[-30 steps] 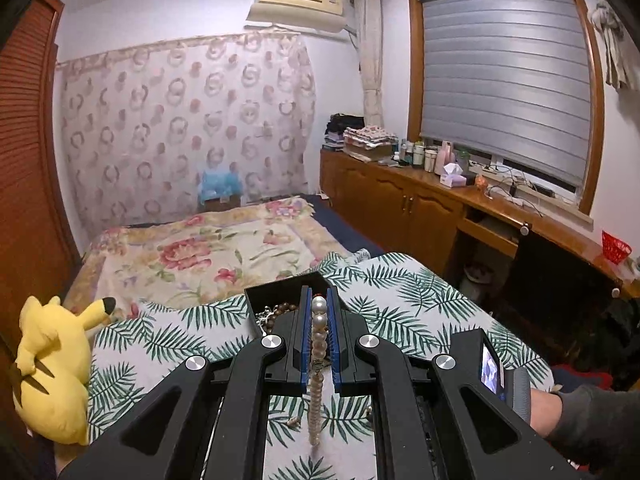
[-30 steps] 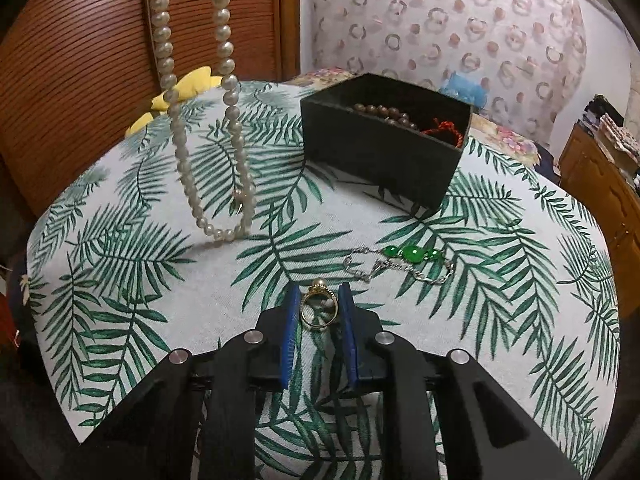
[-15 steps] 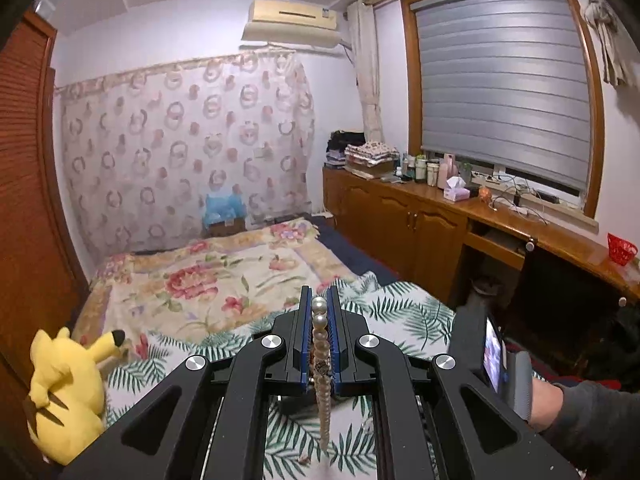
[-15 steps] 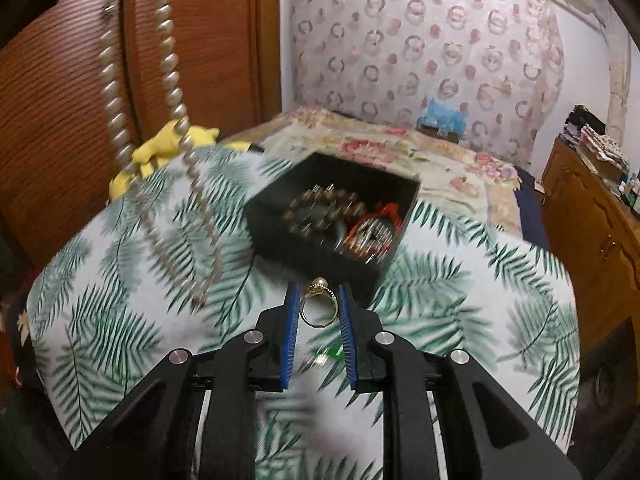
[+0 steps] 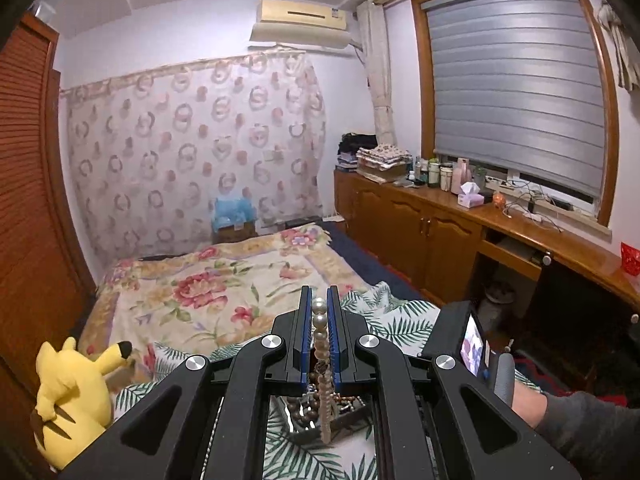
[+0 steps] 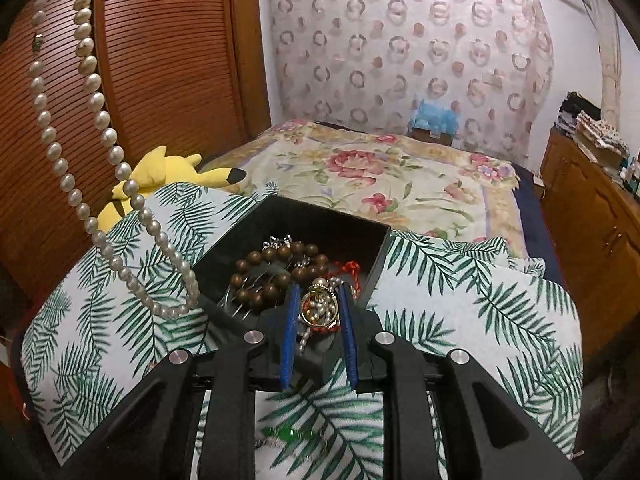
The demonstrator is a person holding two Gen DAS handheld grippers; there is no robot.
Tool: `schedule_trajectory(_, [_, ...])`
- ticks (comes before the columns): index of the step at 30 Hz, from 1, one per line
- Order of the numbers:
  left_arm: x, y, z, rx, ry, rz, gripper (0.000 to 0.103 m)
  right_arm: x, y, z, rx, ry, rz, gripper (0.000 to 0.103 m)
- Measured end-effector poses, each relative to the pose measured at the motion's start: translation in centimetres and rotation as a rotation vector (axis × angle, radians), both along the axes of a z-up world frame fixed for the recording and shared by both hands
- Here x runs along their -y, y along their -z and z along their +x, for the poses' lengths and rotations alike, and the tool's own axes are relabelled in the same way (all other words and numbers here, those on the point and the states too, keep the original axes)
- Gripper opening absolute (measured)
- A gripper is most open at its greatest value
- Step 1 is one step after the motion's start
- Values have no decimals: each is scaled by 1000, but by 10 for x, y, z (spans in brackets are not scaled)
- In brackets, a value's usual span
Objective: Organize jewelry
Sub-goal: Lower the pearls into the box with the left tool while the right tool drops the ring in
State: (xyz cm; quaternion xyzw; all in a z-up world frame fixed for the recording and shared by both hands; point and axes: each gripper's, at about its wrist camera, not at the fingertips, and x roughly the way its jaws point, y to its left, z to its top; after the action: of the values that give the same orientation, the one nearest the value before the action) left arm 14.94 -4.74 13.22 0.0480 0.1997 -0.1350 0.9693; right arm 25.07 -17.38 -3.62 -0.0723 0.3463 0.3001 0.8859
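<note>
My left gripper [image 5: 319,304] is shut on a white pearl necklace [image 5: 320,344], which hangs down over the black jewelry box [image 5: 316,426]. In the right wrist view the necklace [image 6: 100,184] hangs in a long loop at the left, its bottom beside the box's [image 6: 288,216] left edge. My right gripper [image 6: 319,304] is shut on a gold ring [image 6: 318,308] and holds it over the box's near corner. The box holds brown wooden beads [image 6: 272,276], a red cord [image 6: 350,268] and silver pieces. A green-stone bracelet [image 6: 288,436] lies on the leaf-print cloth [image 6: 460,320] under my right gripper.
A yellow plush toy [image 5: 72,392] sits at the table's left edge [image 6: 168,172]. Behind the table is a bed with a floral cover [image 6: 380,176]. A wooden cabinet [image 5: 440,236] runs along the right wall, a slatted wooden door [image 6: 168,60] on the left.
Both grippers have moved forward to the black box. The ring now sits over the box's near corner, and the necklace hangs over the box instead of over the cloth.
</note>
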Motion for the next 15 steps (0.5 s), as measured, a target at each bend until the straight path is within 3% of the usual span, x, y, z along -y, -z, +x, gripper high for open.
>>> schedule_trajectory(15, [5,26,47,-68,-51,22,7,-9,18,18,-52,-16,-18,22])
